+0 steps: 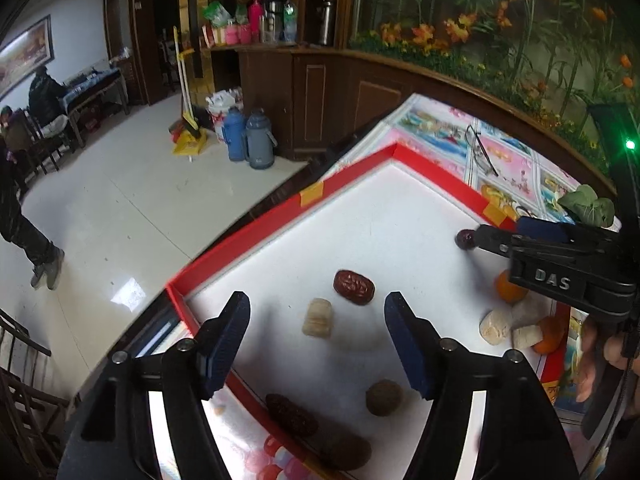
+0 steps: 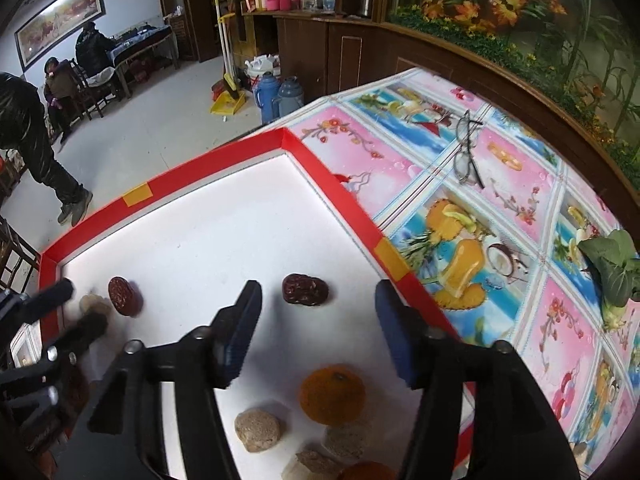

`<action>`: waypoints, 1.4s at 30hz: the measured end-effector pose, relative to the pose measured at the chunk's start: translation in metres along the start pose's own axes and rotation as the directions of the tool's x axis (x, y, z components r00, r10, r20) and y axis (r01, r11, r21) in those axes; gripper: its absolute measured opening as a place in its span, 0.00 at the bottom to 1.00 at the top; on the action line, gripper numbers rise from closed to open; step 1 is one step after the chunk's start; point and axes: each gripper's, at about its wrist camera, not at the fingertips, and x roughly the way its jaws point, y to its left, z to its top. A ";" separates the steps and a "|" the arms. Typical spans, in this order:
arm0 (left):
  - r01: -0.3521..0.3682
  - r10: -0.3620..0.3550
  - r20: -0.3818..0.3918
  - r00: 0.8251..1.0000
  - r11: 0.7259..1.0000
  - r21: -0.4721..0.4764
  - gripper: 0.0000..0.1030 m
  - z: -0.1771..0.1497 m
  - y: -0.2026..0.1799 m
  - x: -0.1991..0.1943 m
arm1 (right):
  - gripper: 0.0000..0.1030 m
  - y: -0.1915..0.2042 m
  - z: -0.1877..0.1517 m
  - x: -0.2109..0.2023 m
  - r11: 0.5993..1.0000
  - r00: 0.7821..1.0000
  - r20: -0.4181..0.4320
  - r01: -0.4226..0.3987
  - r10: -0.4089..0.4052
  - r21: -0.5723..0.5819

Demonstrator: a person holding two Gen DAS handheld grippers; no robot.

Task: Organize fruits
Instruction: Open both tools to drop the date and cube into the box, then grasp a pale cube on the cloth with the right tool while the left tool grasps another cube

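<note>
A white tray with a red rim (image 1: 248, 224) (image 2: 208, 164) holds the fruit. My left gripper (image 1: 317, 300) is open above a pale ridged piece (image 1: 317, 317), beside a red date (image 1: 354, 287); its pads touch neither. A walnut (image 1: 383, 397) and a dark date (image 1: 291, 414) lie nearer the camera. My right gripper (image 2: 318, 288) is open, with a dark red date (image 2: 305, 290) lying untouched between its tips. Below it sit an orange (image 2: 332, 394) and a pale lump (image 2: 258, 430). The left gripper (image 2: 76, 310) shows at the tray's left side.
The tray rests on a flowered tablecloth (image 2: 500, 280). Glasses (image 2: 468, 152) and a green leafy vegetable (image 2: 612, 272) lie on the cloth to the right. Two more oranges (image 1: 510, 288) and pale pieces (image 1: 496, 326) cluster at the tray's right edge. A person (image 2: 36, 148) walks on the floor at left.
</note>
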 end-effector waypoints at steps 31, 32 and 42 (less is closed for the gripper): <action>0.144 -0.164 0.037 0.986 0.936 0.322 0.80 -0.051 -0.143 -0.052 | 0.75 -0.126 -0.155 -0.119 0.966 0.985 0.106 0.109 -0.137 0.236; 0.165 -0.183 0.021 0.983 0.925 0.341 0.80 -0.055 -0.155 -0.052 | 0.75 -0.135 -0.166 -0.124 0.959 0.983 0.101 0.122 -0.152 0.254; 0.312 -0.298 -0.103 0.949 0.846 0.431 0.80 -0.083 -0.243 -0.034 | 0.76 -0.245 -0.259 -0.161 0.814 0.942 -0.001 0.292 -0.337 0.503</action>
